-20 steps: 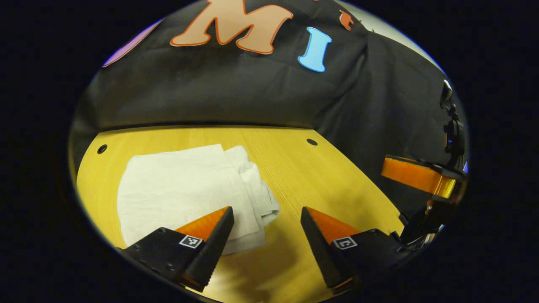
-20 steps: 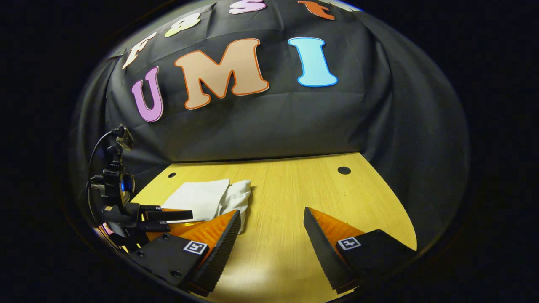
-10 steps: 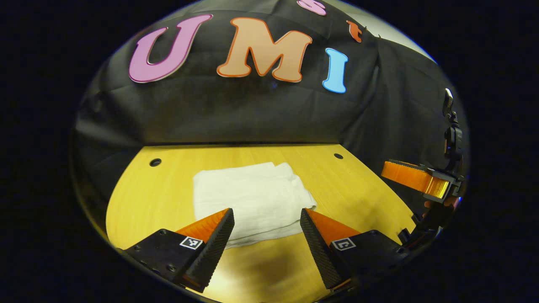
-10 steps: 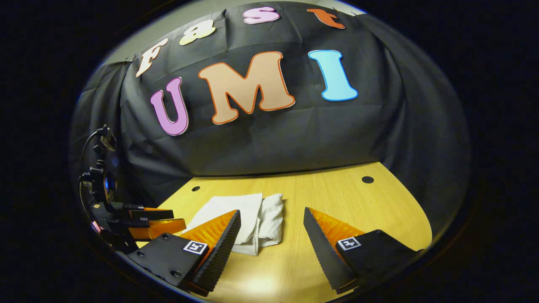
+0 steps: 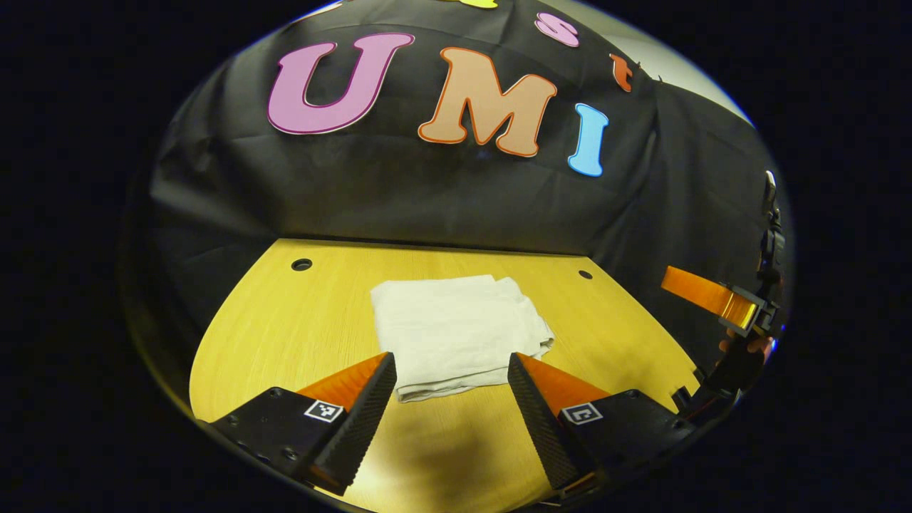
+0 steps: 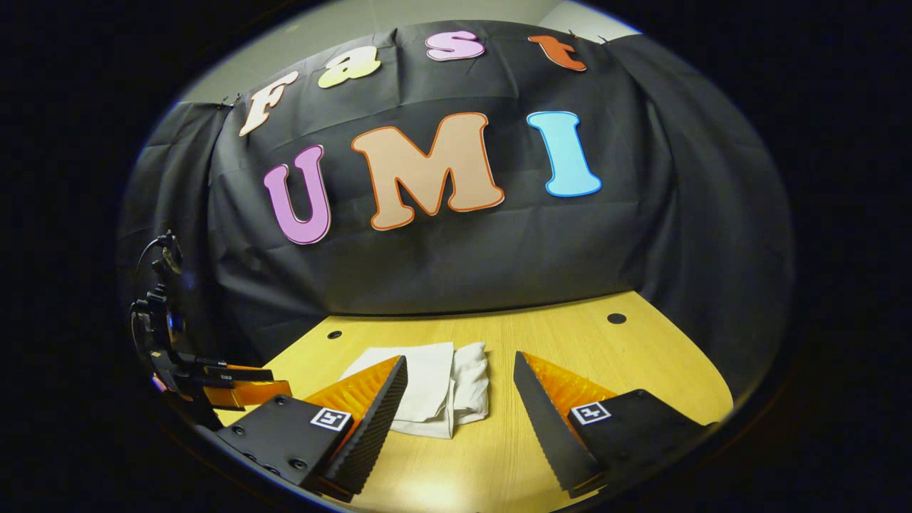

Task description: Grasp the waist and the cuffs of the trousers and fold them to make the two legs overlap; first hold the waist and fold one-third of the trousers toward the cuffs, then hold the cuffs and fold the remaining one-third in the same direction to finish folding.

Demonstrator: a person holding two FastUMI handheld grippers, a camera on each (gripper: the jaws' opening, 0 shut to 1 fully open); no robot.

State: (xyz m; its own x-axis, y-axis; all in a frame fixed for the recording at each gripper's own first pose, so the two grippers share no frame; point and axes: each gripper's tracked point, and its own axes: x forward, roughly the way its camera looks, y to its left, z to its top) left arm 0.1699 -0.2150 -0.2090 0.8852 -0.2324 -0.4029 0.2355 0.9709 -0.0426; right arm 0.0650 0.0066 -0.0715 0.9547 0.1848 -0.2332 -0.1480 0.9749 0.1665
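Observation:
White trousers (image 5: 456, 331), folded into a compact stack, lie flat on the yellow wooden table (image 5: 285, 328). My left gripper (image 5: 452, 360) hovers open just short of the stack's near edge, nothing between its fingers. At the far right of the left gripper view the right gripper (image 5: 712, 299) hangs off the table's side. In the right gripper view the folded trousers (image 6: 442, 385) sit ahead and slightly left, and my right gripper (image 6: 459, 363) is open and apart from them. The left gripper (image 6: 235, 381) shows at the left edge there.
Small round holes (image 5: 301, 264) (image 5: 585, 274) mark the table's far corners. Black cloth hangs right behind the table's far edge. Bare tabletop (image 6: 627, 363) stretches to the right of the trousers in the right gripper view.
Both grippers have drawn back and tilted up from the folded trousers, which now sit farther off and centred. The trousers themselves have not moved.

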